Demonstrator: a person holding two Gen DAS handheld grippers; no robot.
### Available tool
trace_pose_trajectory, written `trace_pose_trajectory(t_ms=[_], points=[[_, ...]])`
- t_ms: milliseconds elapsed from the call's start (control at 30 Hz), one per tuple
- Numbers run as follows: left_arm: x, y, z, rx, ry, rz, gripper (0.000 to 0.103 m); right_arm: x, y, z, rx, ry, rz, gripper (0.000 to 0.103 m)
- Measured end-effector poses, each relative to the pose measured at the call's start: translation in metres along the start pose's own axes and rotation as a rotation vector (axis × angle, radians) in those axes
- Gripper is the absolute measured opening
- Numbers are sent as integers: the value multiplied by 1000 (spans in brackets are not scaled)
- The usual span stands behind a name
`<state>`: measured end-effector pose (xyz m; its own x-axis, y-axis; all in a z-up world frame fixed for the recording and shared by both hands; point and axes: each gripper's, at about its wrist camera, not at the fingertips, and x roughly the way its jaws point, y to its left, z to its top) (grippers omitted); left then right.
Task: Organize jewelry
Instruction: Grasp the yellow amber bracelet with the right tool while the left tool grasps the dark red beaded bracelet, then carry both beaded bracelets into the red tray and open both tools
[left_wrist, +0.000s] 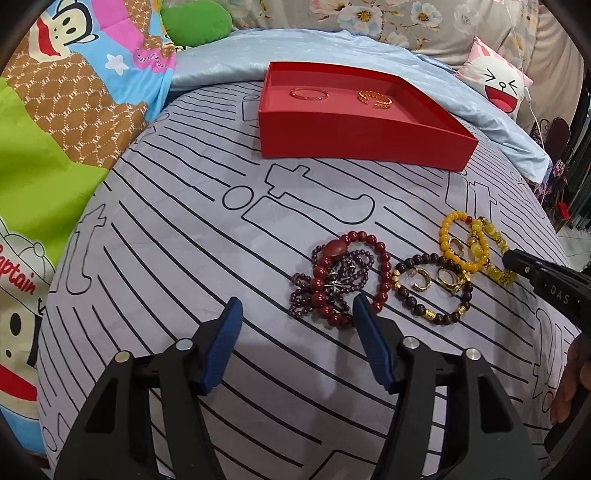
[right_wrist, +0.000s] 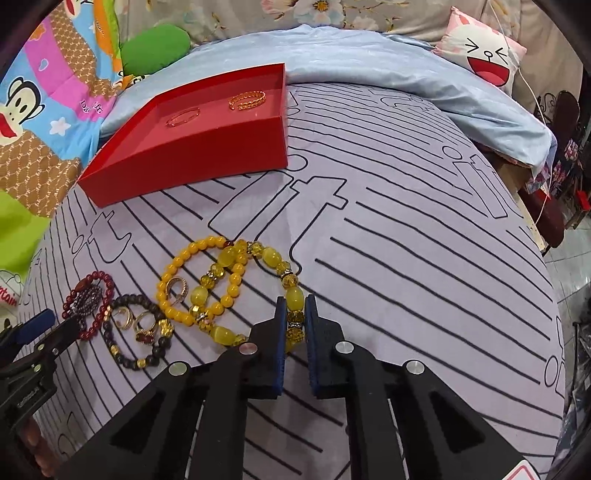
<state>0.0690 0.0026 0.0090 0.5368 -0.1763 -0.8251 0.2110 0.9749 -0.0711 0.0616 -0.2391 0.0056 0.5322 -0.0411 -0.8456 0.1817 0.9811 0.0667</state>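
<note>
- Shallow red cardboard tray (left_wrist: 365, 138): far side of the grey line-patterned bedsheet (left_wrist: 177, 236). Holds two pieces only, a thin rose-gold bangle (left_wrist: 309, 93) at left and a gold chain-link cuff (left_wrist: 374, 98) at right, lying apart.
- Loose jewellery, near side of the sheet, well apart from the tray:
  - Dark red round-bead bracelet (left_wrist: 382, 273) tangled with a purple small-bead strand (left_wrist: 332, 280), leftmost.
  - Dark brown wooden-bead bracelet with gold spacers (left_wrist: 434, 310), centre; two gold rings (left_wrist: 448, 278) and a gold hoop lie inside it.
  - Yellow round-bead bracelet (right_wrist: 184, 269), overlapping the next item; a gold ring rests inside it.
  - Chunky yellow cat's-eye and crystal bracelet (right_wrist: 240, 254), rightmost.
- Right gripper (right_wrist: 295, 317): blue pads clenched on the near beads of the chunky yellow bracelet, which lies on the sheet, not lifted.
- Left gripper (left_wrist: 297, 314): jaws spread wide, holding nothing, hovering just near of the red-and-purple tangle.
- Step in hand, as judged: pick-up of the chunky yellow bracelet for transfer to the tray; most items are not yet sorted.
- Next move calls for: a straight lift, watching that the overlapping round-bead bracelet does not drag along, then a carry far and left to bare tray floor.
</note>
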Motion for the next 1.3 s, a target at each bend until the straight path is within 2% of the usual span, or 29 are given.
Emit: trace_pose_trajectory(t_ms=[433,733,1300], points=[[0,2,3,-37,21,-98,9,-8,0,-9,33,20,50,9],[-25,0,15,-30,-29,-127,8,-34,2,1,41,-28,94,9],[-67,-15,64,24,-112,-223,8,-89,10,52,21,-162,175,9]])
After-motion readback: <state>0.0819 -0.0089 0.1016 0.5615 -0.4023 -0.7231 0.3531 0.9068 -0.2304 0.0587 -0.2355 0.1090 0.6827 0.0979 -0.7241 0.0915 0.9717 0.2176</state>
